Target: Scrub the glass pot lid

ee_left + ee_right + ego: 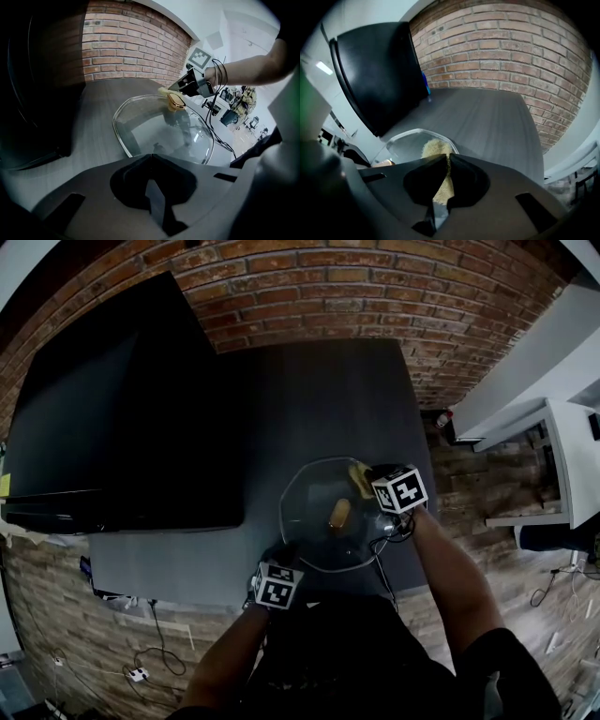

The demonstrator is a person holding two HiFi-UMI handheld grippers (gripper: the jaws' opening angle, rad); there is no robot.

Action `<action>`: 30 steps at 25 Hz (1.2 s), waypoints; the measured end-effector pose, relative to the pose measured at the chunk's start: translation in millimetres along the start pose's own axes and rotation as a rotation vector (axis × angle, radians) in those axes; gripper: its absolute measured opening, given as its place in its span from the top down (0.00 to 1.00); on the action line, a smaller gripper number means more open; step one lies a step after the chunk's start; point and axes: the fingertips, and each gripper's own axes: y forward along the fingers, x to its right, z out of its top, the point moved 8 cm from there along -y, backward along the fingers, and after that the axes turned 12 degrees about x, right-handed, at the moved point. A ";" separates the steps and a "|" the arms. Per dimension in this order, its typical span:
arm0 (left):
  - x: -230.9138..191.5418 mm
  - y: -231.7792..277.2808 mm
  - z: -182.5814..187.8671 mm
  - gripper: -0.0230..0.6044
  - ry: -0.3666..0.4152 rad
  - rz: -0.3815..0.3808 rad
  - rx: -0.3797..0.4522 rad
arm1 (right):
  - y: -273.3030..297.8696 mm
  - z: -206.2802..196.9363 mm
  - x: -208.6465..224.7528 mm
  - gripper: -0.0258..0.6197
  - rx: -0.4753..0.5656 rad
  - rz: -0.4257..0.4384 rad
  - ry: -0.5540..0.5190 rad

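Note:
The glass pot lid [314, 521] lies on the dark table [319, 399], its gold knob [338, 513] at the centre. My left gripper [284, 557] is shut on the lid's near rim; in the left gripper view the jaws [150, 156] close together where the lid [154, 126] runs under them. Shut on a yellow sponge [360, 480], my right gripper [375, 486] holds it on the lid's far right part. From the right gripper view the sponge [436, 149] sticks out between the jaws [446, 158] onto the lid [405, 140]. The knob [176, 101] sits just below the sponge [164, 91].
A big black flat panel [122, 409] covers the table's left half, close to the lid. A brick wall [375, 287] stands behind the table. The table's right edge [420, 427] drops to a wooden floor with a white desk [562, 456]. Cables [150, 652] lie below the front edge.

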 end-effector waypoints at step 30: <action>6.9 0.7 -0.7 0.91 0.003 0.060 0.020 | 72.8 -3.1 -250.2 0.92 -0.303 0.727 -1.233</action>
